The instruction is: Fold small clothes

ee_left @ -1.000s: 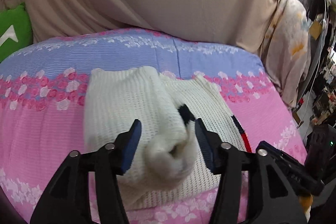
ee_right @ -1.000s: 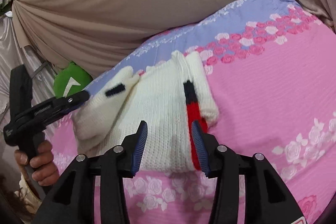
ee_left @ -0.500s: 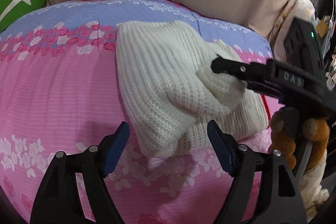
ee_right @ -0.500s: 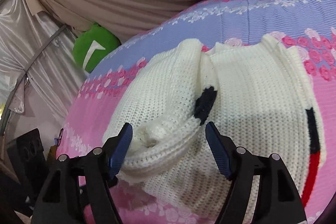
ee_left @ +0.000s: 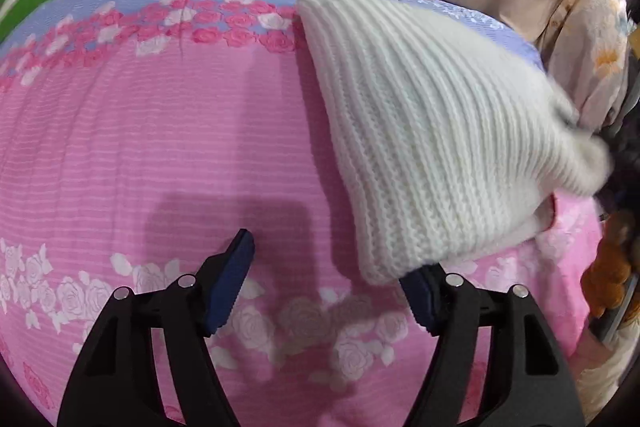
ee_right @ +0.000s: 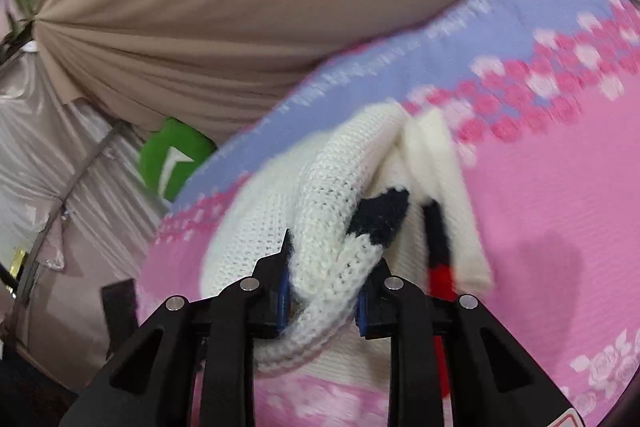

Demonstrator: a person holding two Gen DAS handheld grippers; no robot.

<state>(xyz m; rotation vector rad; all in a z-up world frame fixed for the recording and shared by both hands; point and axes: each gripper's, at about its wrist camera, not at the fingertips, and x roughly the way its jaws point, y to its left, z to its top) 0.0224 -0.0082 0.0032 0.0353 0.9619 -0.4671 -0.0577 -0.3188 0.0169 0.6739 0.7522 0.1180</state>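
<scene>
A white knit sweater (ee_left: 420, 131) lies on the pink and blue rose-print bedsheet (ee_left: 140, 147), its right end blurred and drawn toward the right edge of the left wrist view. My left gripper (ee_left: 332, 259) hovers low over the sheet with its jaws closing. Only sheet lies between them, and the sweater's near corner overlaps the right fingertip. In the right wrist view my right gripper (ee_right: 324, 283) is closing on a bunched white sleeve (ee_right: 332, 227) with a black band, and the blue pads press on it. A black and red stripe (ee_right: 438, 259) runs along the sweater's right side.
A beige curtain (ee_right: 240, 7) hangs behind the bed. A green cushion (ee_right: 172, 155) sits at the bed's far left. A floral cloth (ee_left: 592, 59) and a brown plush toy (ee_left: 612, 267) are at the right edge of the bed. Silver-grey drapes (ee_right: 60, 155) hang on the left.
The left gripper let go of the sleeve and sank toward the sheet, left of the sweater. The right gripper moved onto the sleeve, closed on it and is pulling it.
</scene>
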